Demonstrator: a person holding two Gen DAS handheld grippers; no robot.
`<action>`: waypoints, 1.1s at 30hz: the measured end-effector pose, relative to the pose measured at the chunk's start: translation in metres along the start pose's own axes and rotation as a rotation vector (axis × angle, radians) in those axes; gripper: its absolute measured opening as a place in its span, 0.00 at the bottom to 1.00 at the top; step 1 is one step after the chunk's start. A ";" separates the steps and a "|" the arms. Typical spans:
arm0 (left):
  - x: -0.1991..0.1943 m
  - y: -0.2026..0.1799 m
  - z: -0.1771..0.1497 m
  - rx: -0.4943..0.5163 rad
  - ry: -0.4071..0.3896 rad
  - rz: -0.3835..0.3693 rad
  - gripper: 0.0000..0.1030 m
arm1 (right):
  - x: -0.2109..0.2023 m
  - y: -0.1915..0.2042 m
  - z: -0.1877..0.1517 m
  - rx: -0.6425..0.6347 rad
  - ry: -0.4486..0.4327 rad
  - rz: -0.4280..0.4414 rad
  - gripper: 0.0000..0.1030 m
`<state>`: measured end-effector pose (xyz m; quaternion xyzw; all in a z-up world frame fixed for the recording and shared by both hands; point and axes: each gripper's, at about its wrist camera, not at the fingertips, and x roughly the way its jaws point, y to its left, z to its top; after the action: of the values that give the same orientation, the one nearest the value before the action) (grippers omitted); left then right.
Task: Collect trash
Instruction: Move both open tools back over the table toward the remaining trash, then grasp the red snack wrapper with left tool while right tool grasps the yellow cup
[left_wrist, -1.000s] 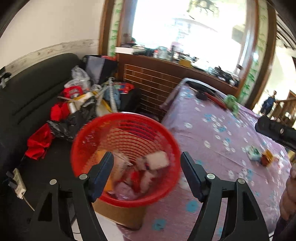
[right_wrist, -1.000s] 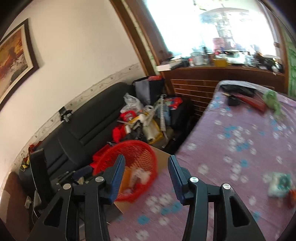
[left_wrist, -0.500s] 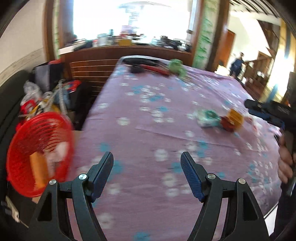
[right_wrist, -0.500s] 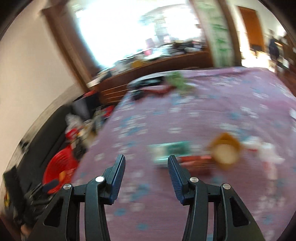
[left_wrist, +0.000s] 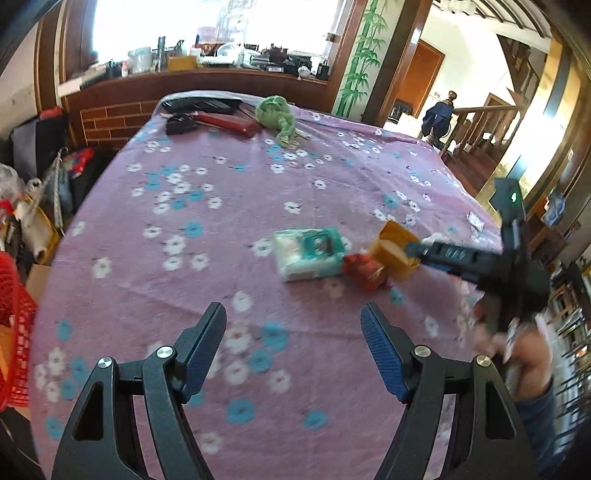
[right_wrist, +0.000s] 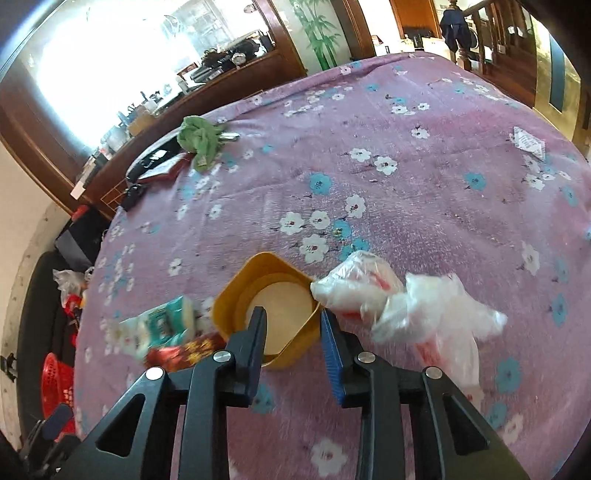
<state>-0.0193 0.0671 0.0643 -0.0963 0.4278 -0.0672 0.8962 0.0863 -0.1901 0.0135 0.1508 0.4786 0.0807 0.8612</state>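
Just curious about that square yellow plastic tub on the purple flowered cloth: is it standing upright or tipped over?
Tipped. The square yellow plastic tub lies on its side, its open mouth facing the right wrist camera, showing a pale inside.

Left gripper (left_wrist: 293, 347) is held wide apart over the purple floral tablecloth (left_wrist: 207, 206), nothing between its jaws. Beyond it, a tissue pack (left_wrist: 308, 253) and red wrapper (left_wrist: 364, 271) are seen. Right gripper (left_wrist: 415, 251) is closing at the yellow cup (left_wrist: 391, 251).

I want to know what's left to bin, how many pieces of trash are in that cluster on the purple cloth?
4: yellow tub at the right gripper's closing jaws, tissue pack and red wrapper beside it, crumpled plastic bag opposite.
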 end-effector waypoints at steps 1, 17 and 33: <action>0.005 -0.004 0.004 -0.008 0.008 -0.009 0.72 | 0.001 -0.002 -0.001 -0.004 -0.011 0.000 0.17; 0.095 -0.078 0.012 0.330 0.078 0.110 0.74 | -0.030 -0.033 0.005 0.056 -0.148 0.093 0.02; 0.110 -0.064 0.013 0.279 0.002 0.131 0.42 | -0.032 -0.022 0.006 0.006 -0.175 0.106 0.02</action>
<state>0.0571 -0.0162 0.0035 0.0572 0.4206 -0.0675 0.9029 0.0742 -0.2213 0.0347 0.1850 0.3931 0.1113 0.8938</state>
